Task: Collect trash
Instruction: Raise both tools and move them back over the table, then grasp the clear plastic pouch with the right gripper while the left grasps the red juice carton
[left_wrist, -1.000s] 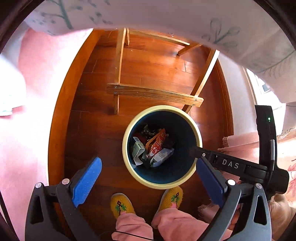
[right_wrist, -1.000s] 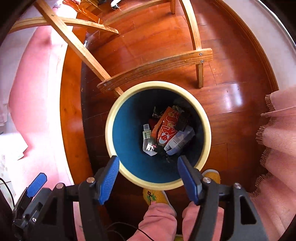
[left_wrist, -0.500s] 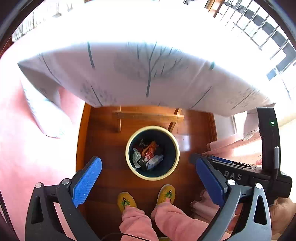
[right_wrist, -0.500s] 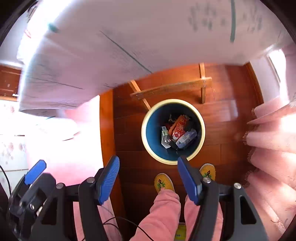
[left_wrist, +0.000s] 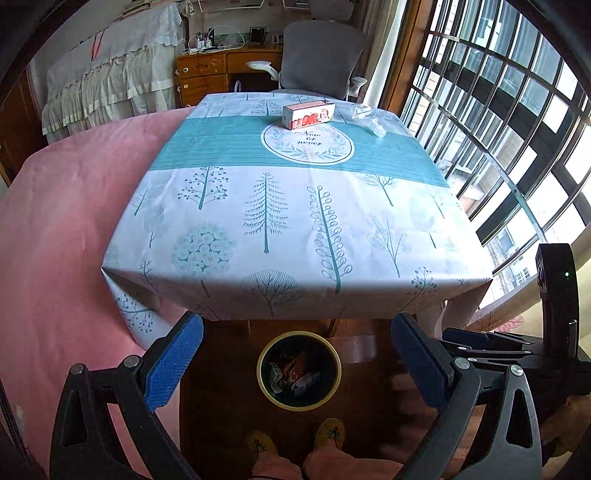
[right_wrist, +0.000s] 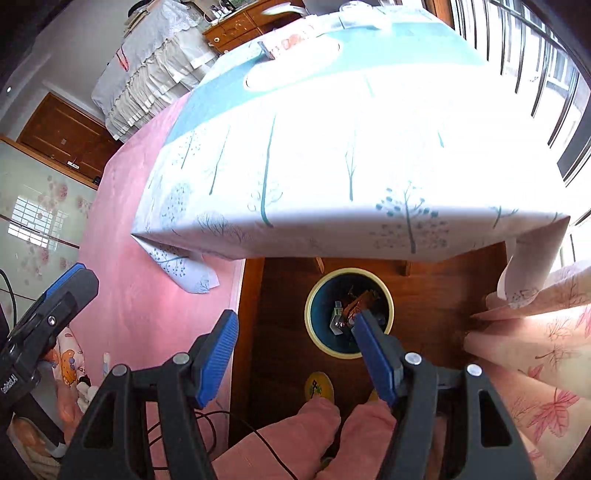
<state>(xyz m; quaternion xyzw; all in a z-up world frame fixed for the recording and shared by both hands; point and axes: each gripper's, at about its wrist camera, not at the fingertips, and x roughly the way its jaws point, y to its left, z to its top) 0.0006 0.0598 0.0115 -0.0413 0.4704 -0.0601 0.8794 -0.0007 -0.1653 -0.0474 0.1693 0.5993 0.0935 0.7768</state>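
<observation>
While both tools hung above the floor, the left gripper (left_wrist: 295, 360) had its blue jaws wide apart with nothing between them. The right gripper (right_wrist: 295, 349) was wide apart and empty too. On the table (left_wrist: 295, 229), the cloth had a round badge with the words "Now or never" (left_wrist: 308, 137). A red and white box (left_wrist: 308, 115) lay on its long side just behind those words, its long side running left to right; its print was too small to read. A clear wrapper (left_wrist: 369, 118) lay near it, to the right. Down on the wood floor, the trash bin (left_wrist: 298, 370) stood upright by the table's near edge, with packets inside. Two yellow slippers (left_wrist: 330, 432) showed below it.
</observation>
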